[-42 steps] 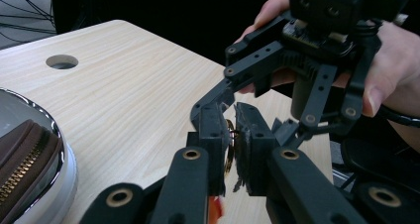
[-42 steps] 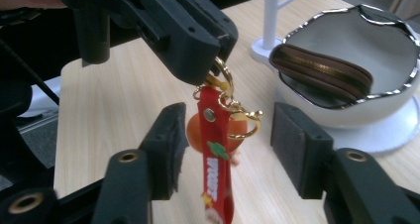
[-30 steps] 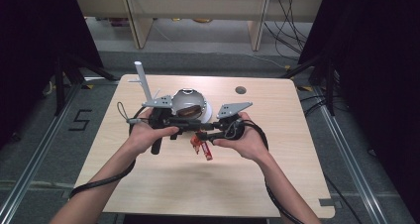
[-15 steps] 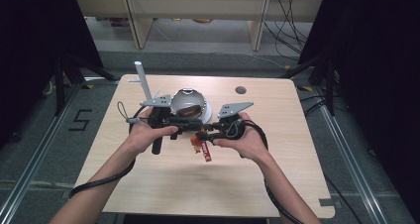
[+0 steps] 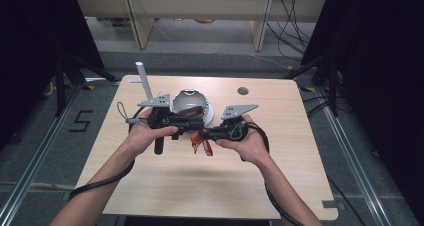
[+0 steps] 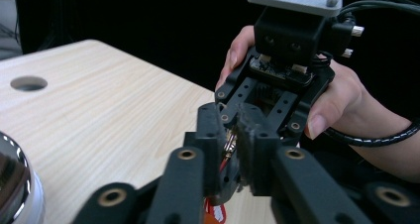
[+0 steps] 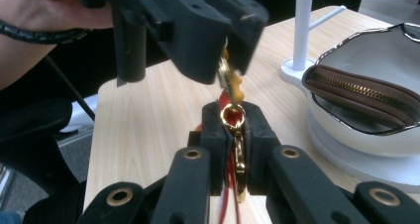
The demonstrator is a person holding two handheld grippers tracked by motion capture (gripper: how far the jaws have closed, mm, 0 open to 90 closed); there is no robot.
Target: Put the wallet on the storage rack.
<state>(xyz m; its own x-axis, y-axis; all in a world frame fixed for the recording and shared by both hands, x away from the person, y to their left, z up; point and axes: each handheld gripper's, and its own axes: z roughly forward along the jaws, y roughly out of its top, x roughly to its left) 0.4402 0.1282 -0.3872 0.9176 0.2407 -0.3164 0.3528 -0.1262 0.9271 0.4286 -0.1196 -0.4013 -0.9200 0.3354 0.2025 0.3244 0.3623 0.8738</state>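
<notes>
Hanging in mid-air over the table (image 5: 150, 186), a small red keychain (image 5: 202, 146) with gold hardware sits between the two grippers, which meet nose to nose above the near half of the board. The right gripper (image 7: 232, 130) has just been closing, and its own view shows its jaws narrow and pinched on the gold ring and clasp (image 7: 233, 116), red strap trailing below. The left gripper (image 6: 229, 149) has just been opening a little; its jaws stand narrow with the gold piece between them, but whether the pads press on it I cannot tell.

So, to my eye, the handover or the working of the clasp is in the middle: the right side has its hold, the left looks to be easing off or re-gripping. Nothing has been hung or set down yet.

Farther back, a brown zip pouch (image 7: 366, 92) lies in a shiny bowl (image 5: 186, 102), and a white stand (image 5: 144, 79) rises beside it. The keychain is not attached to the pouch or the stand, so that seems left to do.
</notes>
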